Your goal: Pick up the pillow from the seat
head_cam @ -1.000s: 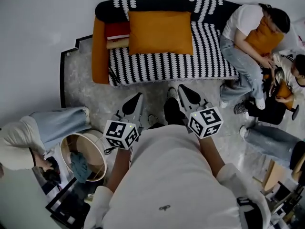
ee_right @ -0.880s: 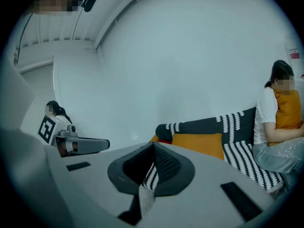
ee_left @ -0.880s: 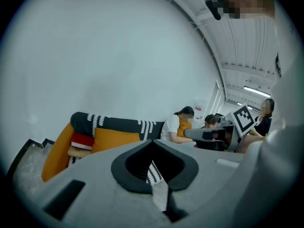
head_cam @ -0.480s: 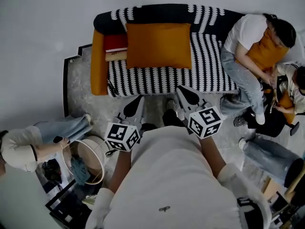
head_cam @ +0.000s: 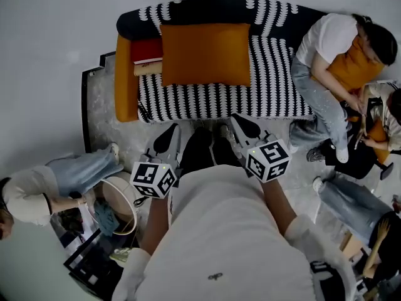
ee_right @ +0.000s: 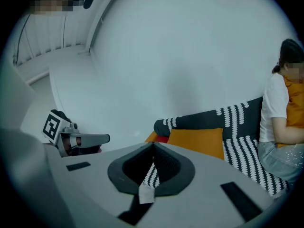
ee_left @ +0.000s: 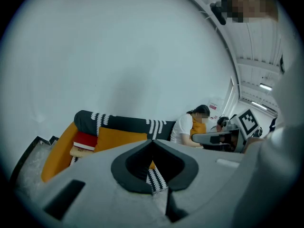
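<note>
An orange pillow (head_cam: 205,54) leans against the back of a black-and-white striped sofa seat (head_cam: 269,93); it also shows in the left gripper view (ee_left: 118,139) and the right gripper view (ee_right: 197,141). My left gripper (head_cam: 168,137) is shut and empty, over the floor just short of the sofa's front edge. My right gripper (head_cam: 243,125) is shut and empty too, its tip level with the seat's front edge. Both point toward the sofa, below the pillow in the head view, apart from it.
A person in a white shirt (head_cam: 326,39) sits at the sofa's right end holding another orange cushion. A red book (head_cam: 145,50) lies beside the pillow, next to the orange armrest (head_cam: 125,80). A round basket (head_cam: 119,209) and a crouching person (head_cam: 44,190) are at left.
Both grippers have moved forward toward the sofa, still shut. The sofa and pillow now sit closer to the gripper tips in the head view.
</note>
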Demonstrator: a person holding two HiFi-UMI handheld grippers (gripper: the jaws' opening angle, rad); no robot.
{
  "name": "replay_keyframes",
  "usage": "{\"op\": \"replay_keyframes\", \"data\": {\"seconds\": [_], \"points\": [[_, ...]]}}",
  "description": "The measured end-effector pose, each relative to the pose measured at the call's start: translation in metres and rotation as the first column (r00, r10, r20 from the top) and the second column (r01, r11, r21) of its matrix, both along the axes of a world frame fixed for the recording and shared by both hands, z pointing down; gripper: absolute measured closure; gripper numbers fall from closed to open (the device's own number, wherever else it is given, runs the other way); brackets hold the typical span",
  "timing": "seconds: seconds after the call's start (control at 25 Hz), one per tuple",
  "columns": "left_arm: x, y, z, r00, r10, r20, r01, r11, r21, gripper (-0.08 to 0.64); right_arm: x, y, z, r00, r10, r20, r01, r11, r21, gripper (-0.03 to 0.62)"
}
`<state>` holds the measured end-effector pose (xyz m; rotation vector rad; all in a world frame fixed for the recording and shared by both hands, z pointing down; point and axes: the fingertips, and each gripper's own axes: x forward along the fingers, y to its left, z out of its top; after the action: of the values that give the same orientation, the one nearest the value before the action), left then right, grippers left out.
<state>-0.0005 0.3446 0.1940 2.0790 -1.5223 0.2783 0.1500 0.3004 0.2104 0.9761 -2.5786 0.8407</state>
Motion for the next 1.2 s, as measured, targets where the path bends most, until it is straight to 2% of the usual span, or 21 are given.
{"op": "replay_keyframes", "data": {"seconds": [0.24, 0.6, 1.0, 1.2], "points": [[0.002, -0.025, 0.012, 0.999, 0.041, -0.014, -0.041, 0.999, -0.024, 0.549, 0.005, -0.017, 0.011, 0.999, 0.037, -0.022, -0.038, 0.999, -0.03, 0.584], [0.004, -0.099, 0.021, 0.988, 0.116, -0.097, -0.118, 0.993, -0.005, 0.549, 0.002, -0.074, 0.007, 0.991, 0.081, -0.108, -0.083, 0.996, -0.016, 0.584], [-0.049, -0.18, 0.042, 0.984, 0.142, -0.104, -0.146, 0.989, -0.033, 0.549, -0.049, -0.144, 0.012, 0.981, 0.069, -0.183, -0.076, 0.997, -0.029, 0.584], [-0.074, -0.215, 0.068, 0.981, 0.161, -0.103, -0.17, 0.982, -0.078, 0.549, -0.068, -0.177, 0.033, 0.971, 0.068, -0.23, -0.084, 0.994, -0.063, 0.584]]}}
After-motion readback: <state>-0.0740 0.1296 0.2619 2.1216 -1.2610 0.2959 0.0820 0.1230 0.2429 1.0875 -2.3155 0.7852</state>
